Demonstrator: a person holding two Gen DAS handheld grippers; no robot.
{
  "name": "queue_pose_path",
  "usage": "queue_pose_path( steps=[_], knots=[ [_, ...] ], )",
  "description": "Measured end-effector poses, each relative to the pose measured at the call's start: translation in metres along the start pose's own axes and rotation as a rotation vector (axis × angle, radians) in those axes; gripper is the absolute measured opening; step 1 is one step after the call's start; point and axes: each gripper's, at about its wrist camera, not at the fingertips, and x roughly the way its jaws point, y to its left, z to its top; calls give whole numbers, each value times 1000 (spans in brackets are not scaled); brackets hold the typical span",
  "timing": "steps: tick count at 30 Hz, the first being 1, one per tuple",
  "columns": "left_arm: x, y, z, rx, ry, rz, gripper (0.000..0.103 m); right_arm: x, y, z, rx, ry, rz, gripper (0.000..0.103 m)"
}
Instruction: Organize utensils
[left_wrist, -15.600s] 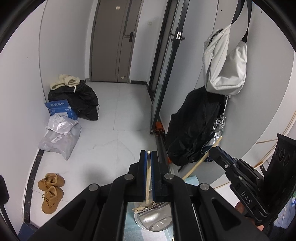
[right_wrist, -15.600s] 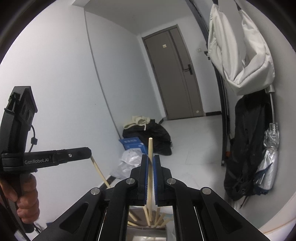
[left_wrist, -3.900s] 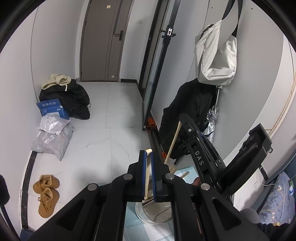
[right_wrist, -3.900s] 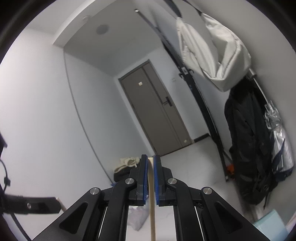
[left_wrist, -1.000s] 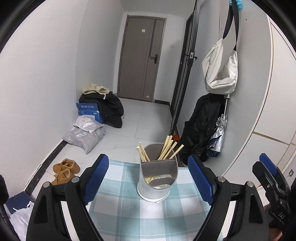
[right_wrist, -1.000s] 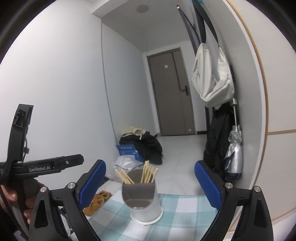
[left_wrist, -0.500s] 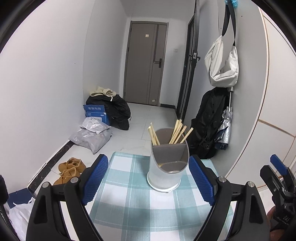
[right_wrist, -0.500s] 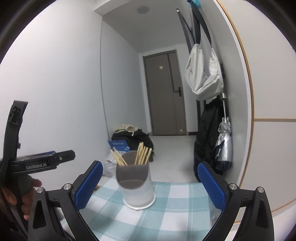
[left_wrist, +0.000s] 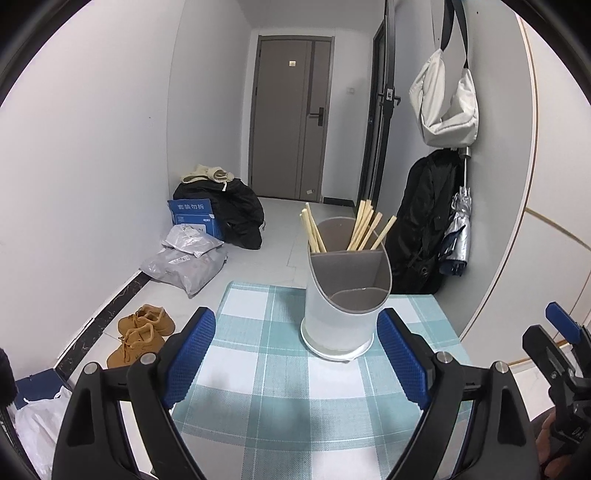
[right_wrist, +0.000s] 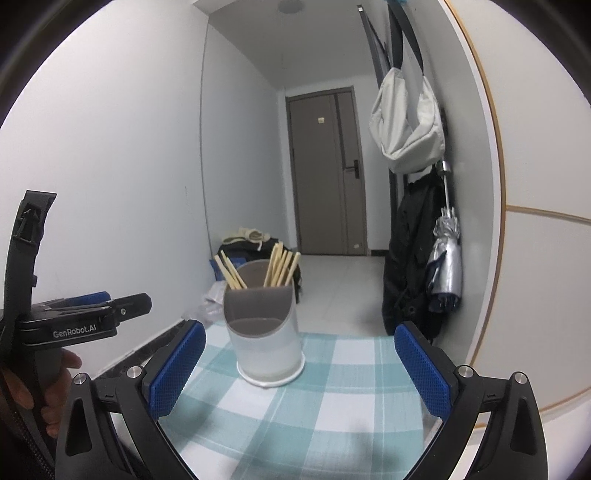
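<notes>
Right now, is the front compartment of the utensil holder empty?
Apparently empty. The front compartment shows no utensils; all chopsticks stand behind the divider. Its bottom is hidden.

Even, soft indoor light, faint shadows on the tablecloth (left_wrist: 280, 384), strong fisheye curvature, dark vignetted corners.

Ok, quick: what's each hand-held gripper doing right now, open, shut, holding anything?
Left hand-held gripper: open, holding nothing.
Right hand-held gripper: open, holding nothing.

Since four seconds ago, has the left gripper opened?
Yes. The left gripper then pinched a chopstick; now its jaws gape empty, well back from the holder.
</notes>
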Motion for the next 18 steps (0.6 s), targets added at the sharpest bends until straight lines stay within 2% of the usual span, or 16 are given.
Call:
queue_pose_path(
  steps=[8, 13, 18],
  knots=[
    [12, 9, -9, -17, 11, 53, 86, 9, -3, -9, 25, 38, -10, 103],
    [16, 9, -12, -14, 20, 45, 86, 14, -5, -12, 21, 55, -22, 103],
    [19, 15, -12, -67, 37, 32, 86, 15, -11, -11, 46, 61, -33, 103]
  ],
)
